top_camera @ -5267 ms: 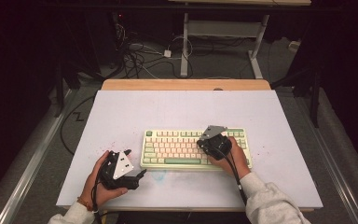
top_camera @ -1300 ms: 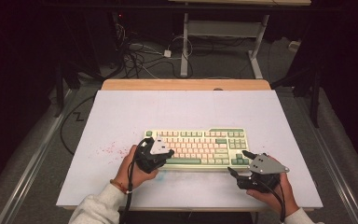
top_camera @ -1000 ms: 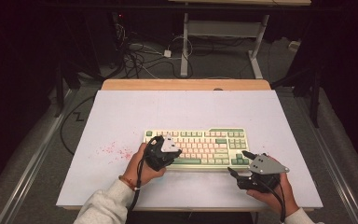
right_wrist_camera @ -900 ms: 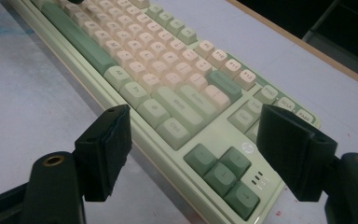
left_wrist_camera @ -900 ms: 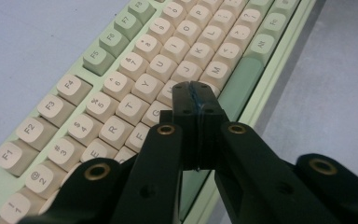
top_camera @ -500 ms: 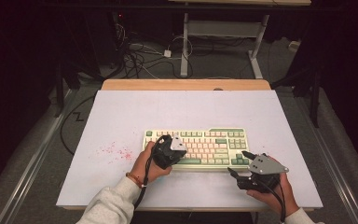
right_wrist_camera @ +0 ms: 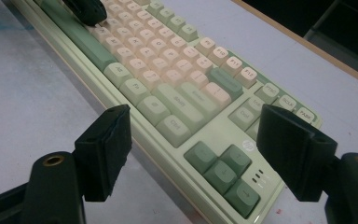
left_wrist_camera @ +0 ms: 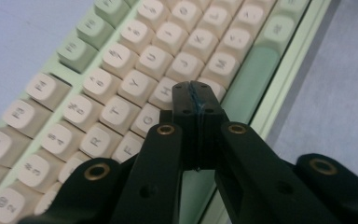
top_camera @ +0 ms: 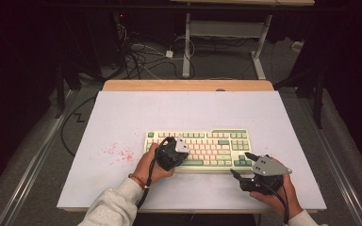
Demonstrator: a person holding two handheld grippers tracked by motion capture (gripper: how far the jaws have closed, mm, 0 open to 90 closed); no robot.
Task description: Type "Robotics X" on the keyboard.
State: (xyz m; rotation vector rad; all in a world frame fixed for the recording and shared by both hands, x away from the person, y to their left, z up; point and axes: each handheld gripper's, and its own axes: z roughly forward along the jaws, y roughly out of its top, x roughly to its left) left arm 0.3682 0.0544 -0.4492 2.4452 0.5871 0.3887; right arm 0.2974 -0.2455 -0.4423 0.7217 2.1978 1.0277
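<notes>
Both grippers at keyboard (top_camera: 202, 148): left gripper (left_wrist_camera: 196, 100) pinched together over its middle keys, likely to poke one; right gripper (right_wrist_camera: 193, 149) spread wide, idle off its arrow-key corner.

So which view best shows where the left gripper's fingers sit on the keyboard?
The left gripper view: shut fingers poised over the keyboard near H. The high view shows the left gripper small; the right gripper view catches its edge.
</notes>
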